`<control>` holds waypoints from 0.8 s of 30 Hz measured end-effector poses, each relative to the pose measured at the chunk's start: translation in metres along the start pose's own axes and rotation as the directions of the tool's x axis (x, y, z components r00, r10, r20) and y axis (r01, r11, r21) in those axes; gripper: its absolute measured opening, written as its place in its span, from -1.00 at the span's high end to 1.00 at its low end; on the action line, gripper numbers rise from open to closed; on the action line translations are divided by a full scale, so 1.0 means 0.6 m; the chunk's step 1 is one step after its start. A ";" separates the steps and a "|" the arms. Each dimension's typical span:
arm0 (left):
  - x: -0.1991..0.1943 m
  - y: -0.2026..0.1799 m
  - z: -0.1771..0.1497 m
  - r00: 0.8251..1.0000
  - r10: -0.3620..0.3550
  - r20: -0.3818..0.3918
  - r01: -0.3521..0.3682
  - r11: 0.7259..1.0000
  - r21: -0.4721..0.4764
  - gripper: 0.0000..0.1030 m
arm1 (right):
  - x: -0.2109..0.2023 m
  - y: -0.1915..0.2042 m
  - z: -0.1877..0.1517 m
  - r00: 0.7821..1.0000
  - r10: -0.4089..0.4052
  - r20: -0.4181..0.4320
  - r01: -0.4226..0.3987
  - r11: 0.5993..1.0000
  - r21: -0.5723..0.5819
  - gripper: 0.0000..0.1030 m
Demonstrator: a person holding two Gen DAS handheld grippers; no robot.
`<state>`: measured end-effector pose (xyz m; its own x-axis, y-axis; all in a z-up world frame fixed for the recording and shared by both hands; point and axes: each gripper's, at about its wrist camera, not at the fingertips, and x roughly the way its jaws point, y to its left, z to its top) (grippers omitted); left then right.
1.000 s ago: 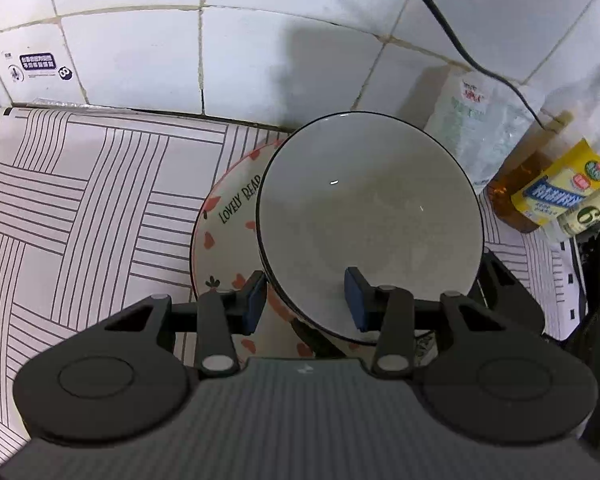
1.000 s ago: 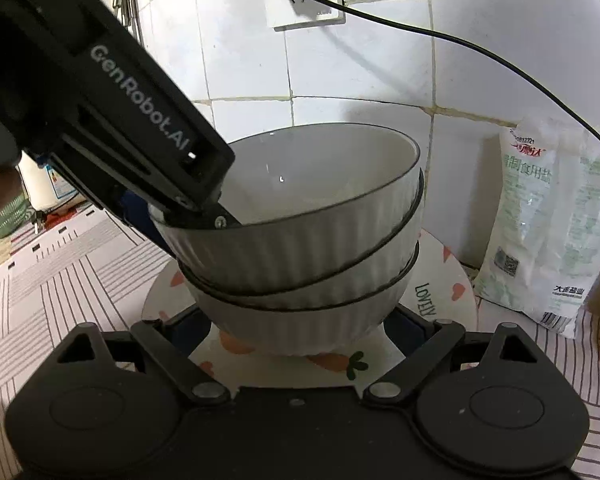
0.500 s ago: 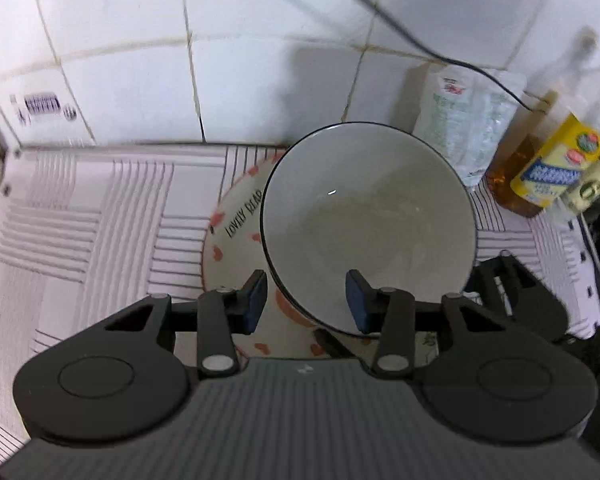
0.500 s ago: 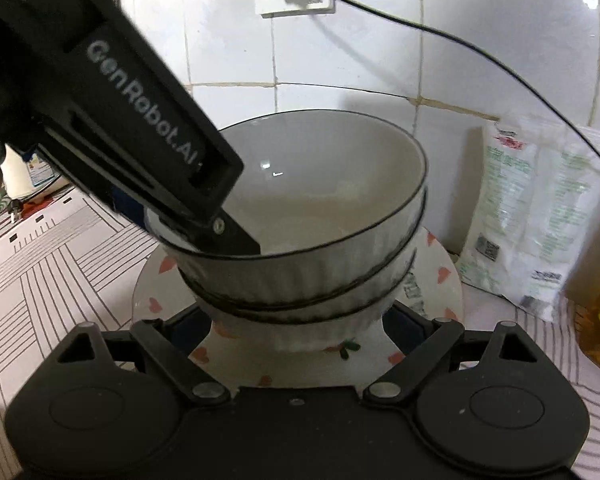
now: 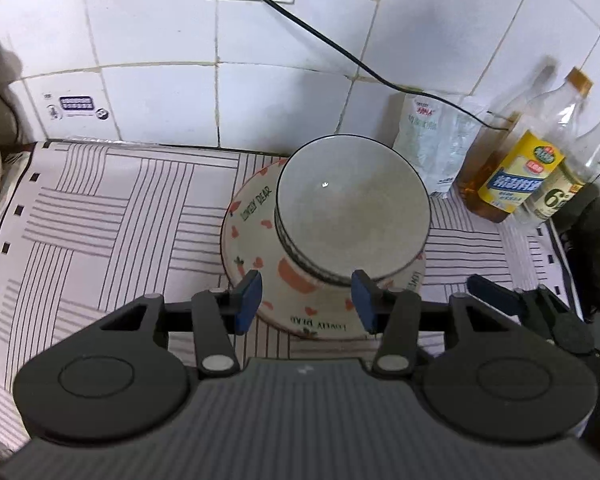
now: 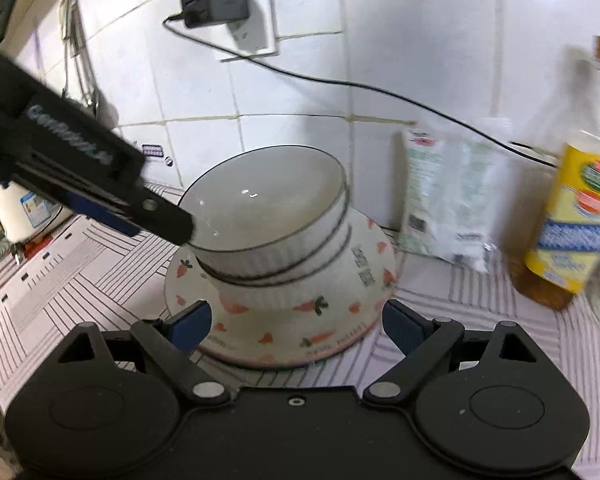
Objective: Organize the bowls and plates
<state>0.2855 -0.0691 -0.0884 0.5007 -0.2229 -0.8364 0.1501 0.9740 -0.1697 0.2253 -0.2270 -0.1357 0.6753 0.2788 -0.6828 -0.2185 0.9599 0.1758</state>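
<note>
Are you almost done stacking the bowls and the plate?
Nearly, it seems. Three white bowls sit nested on the carrot plate by the tiled wall. Nothing is in hand: the left gripper and right gripper are both open, near the stack. No other loose dishes show, so what is left may only be moving away.

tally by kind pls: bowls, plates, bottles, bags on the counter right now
Bowls: 3, stacked
Plates: 1, the carrot-and-heart plate under the stack
Bottles: 3, by the wall
Bags: 1, white bag against the tiles
Total: 8
</note>
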 end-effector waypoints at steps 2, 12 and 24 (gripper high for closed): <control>-0.020 0.001 -0.008 1.000 -0.004 0.006 0.004 1.000 0.003 0.07 | -0.022 0.001 -0.006 1.000 -0.023 0.004 0.023 1.000 0.015 -0.84; -0.124 -0.002 -0.052 0.999 -0.025 0.043 0.023 0.999 0.048 -0.07 | -0.128 0.034 -0.003 0.988 -0.151 0.033 0.149 0.987 0.057 -0.84; -0.223 -0.003 -0.124 0.997 -0.029 0.072 0.024 0.997 0.075 -0.21 | -0.253 0.087 -0.008 0.972 -0.225 0.062 0.219 0.972 0.090 -0.84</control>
<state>0.1549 -0.0381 -0.0150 0.5564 -0.2534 -0.7913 0.2253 0.9627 -0.1499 0.1081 -0.2191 -0.0263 0.7497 0.0572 -0.6593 -0.0011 0.9964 0.0852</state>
